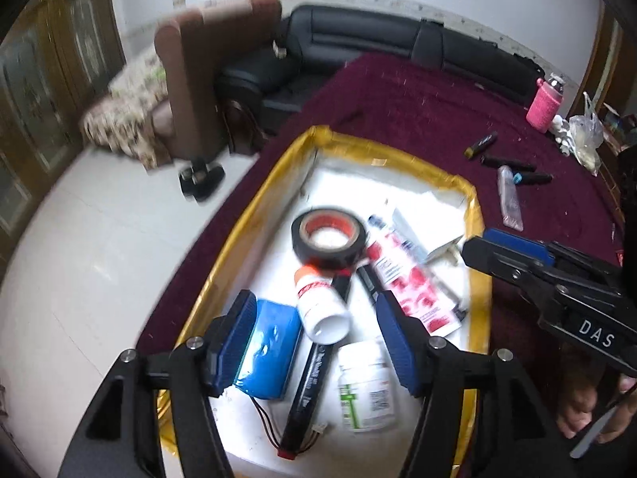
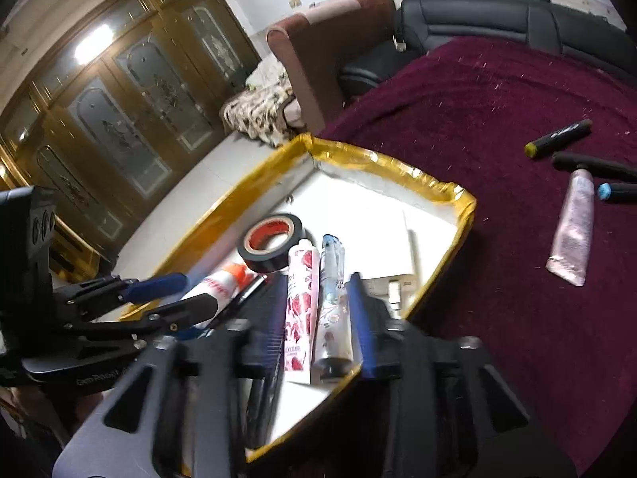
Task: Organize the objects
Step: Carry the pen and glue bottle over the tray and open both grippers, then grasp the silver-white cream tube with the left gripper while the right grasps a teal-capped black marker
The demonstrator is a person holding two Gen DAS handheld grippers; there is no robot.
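Both grippers, left and right, spread empty over crowded tray; 3 markers outside

Both wrist cameras looked steeply down from close above the gold-rimmed tray: the left from its near end, the right from its right side. They shared the tape roll and maroon-covered desk.

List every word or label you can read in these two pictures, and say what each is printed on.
"DAS": right gripper, on its black body.
Left gripper: pale lettering on its body, too blurred.
White bottle, marker, flowered tube: print too blurred to read.
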